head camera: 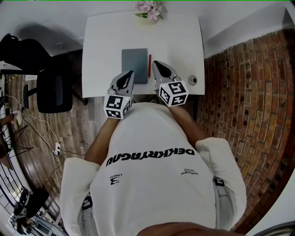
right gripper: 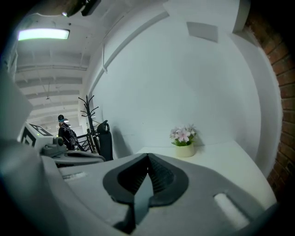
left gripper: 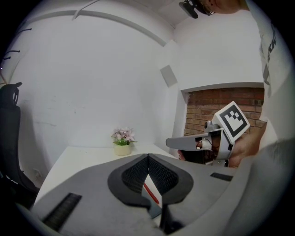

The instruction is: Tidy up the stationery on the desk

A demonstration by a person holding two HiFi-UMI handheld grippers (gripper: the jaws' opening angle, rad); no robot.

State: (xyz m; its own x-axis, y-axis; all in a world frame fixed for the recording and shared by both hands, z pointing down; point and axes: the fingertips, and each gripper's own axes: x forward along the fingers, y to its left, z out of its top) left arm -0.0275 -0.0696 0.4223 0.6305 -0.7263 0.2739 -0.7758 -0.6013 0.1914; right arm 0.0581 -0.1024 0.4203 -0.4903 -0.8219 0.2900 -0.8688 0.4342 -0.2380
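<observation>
Held left tongs (head camera: 130, 73) and right tongs (head camera: 156, 64) shut, empty, at 6 o'clock of desk (head camera: 106, 41), with pen (head camera: 149, 66) straight at 3 o'clock of book (head camera: 134, 62), maybe tidy already, maybe not.

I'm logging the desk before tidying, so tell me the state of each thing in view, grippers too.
Notebook: closed, flat on desk.
Red pen: lying beside notebook's right edge.
Flower pot: upright, desk's far edge.
Left gripper: shut, empty.
Right gripper: shut, empty.

Left gripper (head camera: 130, 73) covers part of grey notebook (head camera: 134, 60); round thing (head camera: 192, 80) unidentifiable
</observation>
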